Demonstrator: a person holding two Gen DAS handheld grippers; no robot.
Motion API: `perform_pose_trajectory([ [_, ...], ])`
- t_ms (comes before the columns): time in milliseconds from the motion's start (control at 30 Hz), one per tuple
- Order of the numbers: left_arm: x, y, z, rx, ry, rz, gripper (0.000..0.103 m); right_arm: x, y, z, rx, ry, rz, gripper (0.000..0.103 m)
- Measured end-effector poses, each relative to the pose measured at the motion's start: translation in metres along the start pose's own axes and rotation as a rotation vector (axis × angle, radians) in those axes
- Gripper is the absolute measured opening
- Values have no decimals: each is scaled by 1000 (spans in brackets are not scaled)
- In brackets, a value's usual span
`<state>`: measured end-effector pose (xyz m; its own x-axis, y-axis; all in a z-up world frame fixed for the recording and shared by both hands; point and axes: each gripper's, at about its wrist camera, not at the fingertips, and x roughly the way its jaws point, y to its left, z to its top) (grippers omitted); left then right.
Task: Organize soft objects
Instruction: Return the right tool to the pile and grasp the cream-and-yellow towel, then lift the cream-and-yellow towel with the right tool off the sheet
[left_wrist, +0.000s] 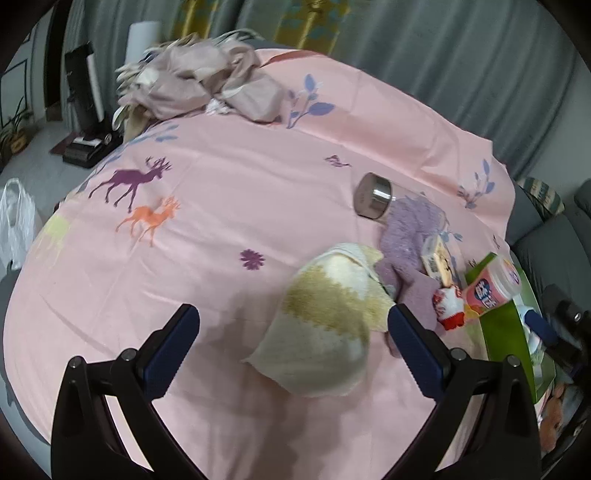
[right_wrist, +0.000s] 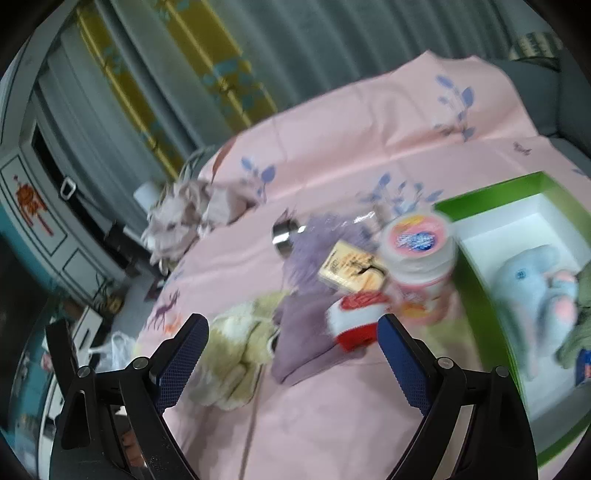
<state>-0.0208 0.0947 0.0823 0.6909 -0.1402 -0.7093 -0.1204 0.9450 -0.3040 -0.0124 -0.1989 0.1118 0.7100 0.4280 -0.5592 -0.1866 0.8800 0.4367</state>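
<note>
The left claw (left_wrist: 293, 334) stands spread wide, nothing pinched, with the cream-and-tan knit (left_wrist: 325, 325) lying crumpled between and just past its fingers on the pink cloth (left_wrist: 207, 221) of the table. The right claw (right_wrist: 293, 345) is spread too and empty, hovering over the same heap: the knit, a purple cloth (right_wrist: 306, 332), a red-and-white pack (right_wrist: 356, 321), a small card box (right_wrist: 352, 271) and a pink tub (right_wrist: 419, 254). Beyond them lies a green box (right_wrist: 476, 195) holding a blue plush (right_wrist: 532, 291).

The knit looks light, limp and stretchy; it will likely sag and trail. A pinch on a bunched fold near its middle should lift it whole, better than taking a thin edge.
</note>
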Motion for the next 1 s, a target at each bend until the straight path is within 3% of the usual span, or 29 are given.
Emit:
perform_pose_trajectory([
  [133,3,8,1,-32,34,-1,101,29,21,2,-36,85,-28,93],
  [367,18,7,-4,-36,149,-33,94,104,58,12,-65,332,28,93],
  [467,27,9,-7,-55,195,-56,83,138,68,11,-76,423,26,93],
  [533,35,10,-10,-71,236,-58,67,155,73,7,-92,467,7,93],
  [633,49,11,-16,-89,303,-73,51,181,82,-3,-143,528,-42,91],
  [733,53,13,-17,-105,314,-68,48,204,80,-13,-143,588,-98,79],
  [800,53,12,-16,-101,310,-61,47,206,82,-17,-170,561,-114,72],
  [833,53,12,-16,-99,310,-59,47,204,84,-18,-197,549,-124,64],
  [867,53,12,-17,-94,309,-56,48,202,85,-19,-206,547,-126,49],
  [900,54,11,-17,-91,307,-54,48,200,84,-19,-196,548,-104,38],
  [1000,55,10,-17,-78,299,-44,46,189,78,-17,-140,560,5,24],
])
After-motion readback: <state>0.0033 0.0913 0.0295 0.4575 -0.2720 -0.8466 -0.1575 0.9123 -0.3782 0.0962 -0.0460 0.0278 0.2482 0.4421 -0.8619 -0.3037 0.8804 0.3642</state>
